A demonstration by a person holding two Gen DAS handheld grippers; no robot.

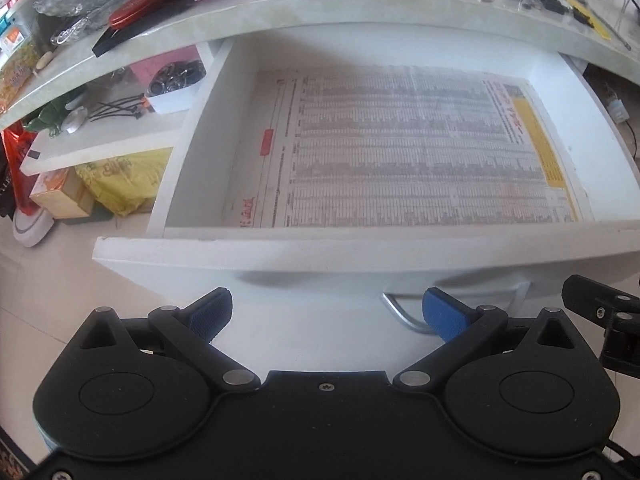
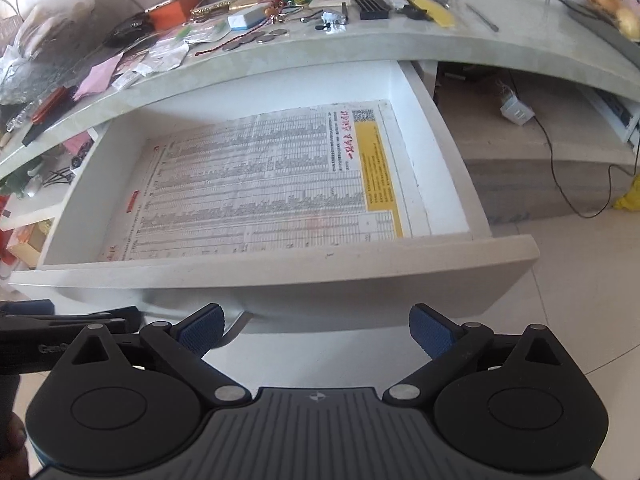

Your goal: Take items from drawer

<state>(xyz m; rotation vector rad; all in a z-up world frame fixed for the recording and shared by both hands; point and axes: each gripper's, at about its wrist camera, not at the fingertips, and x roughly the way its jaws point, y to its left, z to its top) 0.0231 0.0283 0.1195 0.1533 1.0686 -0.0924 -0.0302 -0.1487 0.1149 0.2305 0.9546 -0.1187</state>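
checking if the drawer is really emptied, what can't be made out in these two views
- Drawer near strip: both views, hidden behind its front panel.
- Under the newspaper liner: both views, covered by the sheet.
- Drawer handle: left wrist view, partly behind a blue pad of the left gripper; right wrist view, mostly behind the right gripper.
- Liner print: too blurred to read.

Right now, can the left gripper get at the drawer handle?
Probably yes. The left gripper hangs open just in front of the pulled-out drawer, the metal handle sits beside its right finger, and nothing lies between them.
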